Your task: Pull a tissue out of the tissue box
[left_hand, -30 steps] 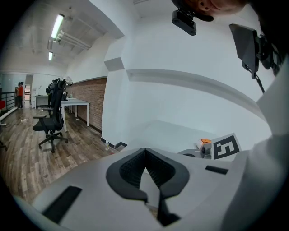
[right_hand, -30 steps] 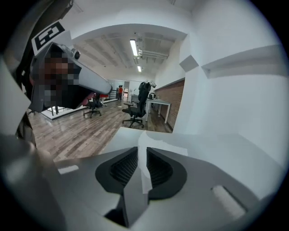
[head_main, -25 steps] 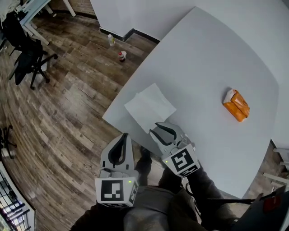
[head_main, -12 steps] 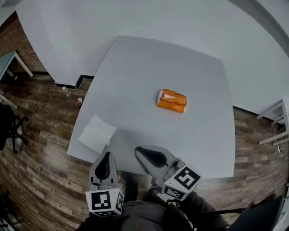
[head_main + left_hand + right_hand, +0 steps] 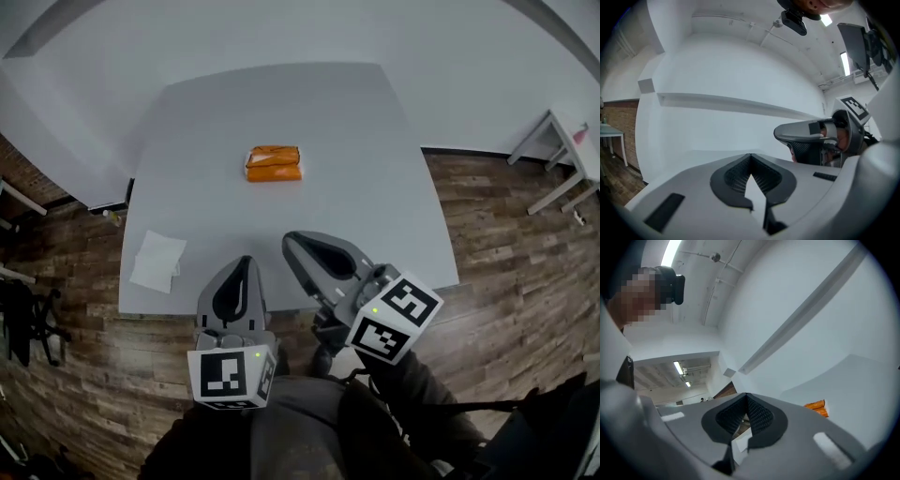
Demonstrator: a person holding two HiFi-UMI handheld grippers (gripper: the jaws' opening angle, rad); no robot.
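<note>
**Head view only:** shows the whole table [image 5: 394, 141], pale grey, smooth, squarish w/ rounded corners, on a wood-plank floor [image 5: 506, 225].
- The orange tissue pack [image 5: 273, 162] lies flat around mid-table, toward the far side, well apart from both grippers. It's a soft, glossy, oblong packet.
- A loose tissue [image 5: 157, 262], thin, white and roughly square, lies by the near-left corner, well apart from the pack.
- The left gripper [image 5: 246, 266] and right gripper [image 5: 294, 246] sit side by side at the near edge, both pointing toward the far side.
- A small white side table [image 5: 561, 139] is at far right and a black chair [image 5: 21, 323] at far left.

**Right gripper view:** shows the pack [image 5: 816, 408] as a small orange sliver at right on the grey top. No loose tissue can be made out for sure.

**Left gripper view:** shows neither pack nor tissue. It has a white wall w/ a long ledge [image 5: 740, 105], plus the right gripper side-on at right.

**Both gripper views:** catch the ceiling strip lights and the head-worn camera [image 5: 794, 21], which the head view can't show.

**Jaws:**
- **Left:** the black ribbed pads meet at the tips, closed, nothing btwn them.
- **Right:** the jaws have just been closing and the tips are now together, nothing pinched. A white bit shows thru the lower gap behind the pads; can't tell what it is.

**Counts:**
- 2 grippers.
- 2 marker cubes, the left marker cube [image 5: 232, 377] and the right marker cube [image 5: 394, 317].
- 1 tissue pack.
- 1 loose tissue.
- 1 main table.

**Materials:** gripper bodies are matte grey plastic, curved and tapering to the tips. The pads are dark w/ a fine ridged grid. The cubes are white w/ black square patterns.
</note>
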